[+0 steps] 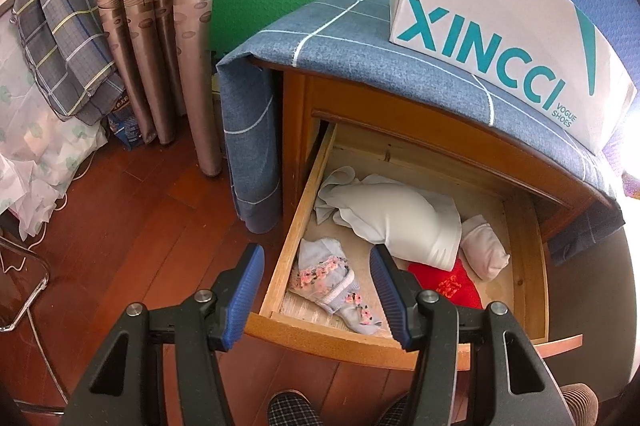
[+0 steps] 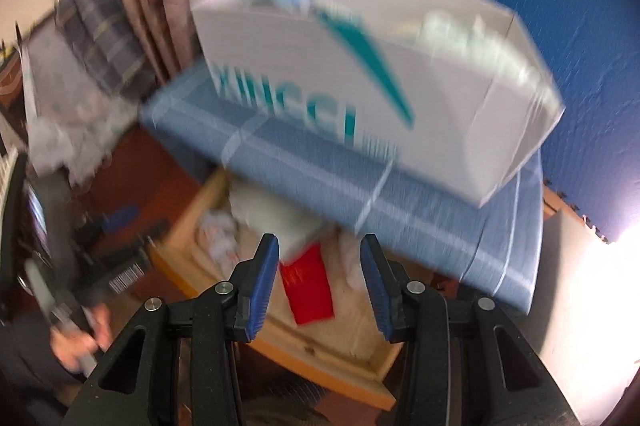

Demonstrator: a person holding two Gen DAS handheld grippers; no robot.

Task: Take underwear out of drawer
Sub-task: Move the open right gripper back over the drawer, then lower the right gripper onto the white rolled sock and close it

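Drawer (image 1: 280, 266) open, underwear (image 1: 400, 222) inside; left gripper (image 1: 318, 296) and right gripper (image 2: 320, 284) spread, empty; removal remains.

The drawer (image 1: 400, 238) is entered freely from above at its front; its rear is overhung by the cloth-draped cabinet top (image 1: 360, 37) and shoe box (image 1: 500, 25).

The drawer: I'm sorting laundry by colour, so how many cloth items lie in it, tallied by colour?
In the left wrist view of the drawer:
White or pale: 2, the large bundle and the small roll
Red: 1, the red piece
Light blue with pink flowers: 1, the floral piece
Total: 4
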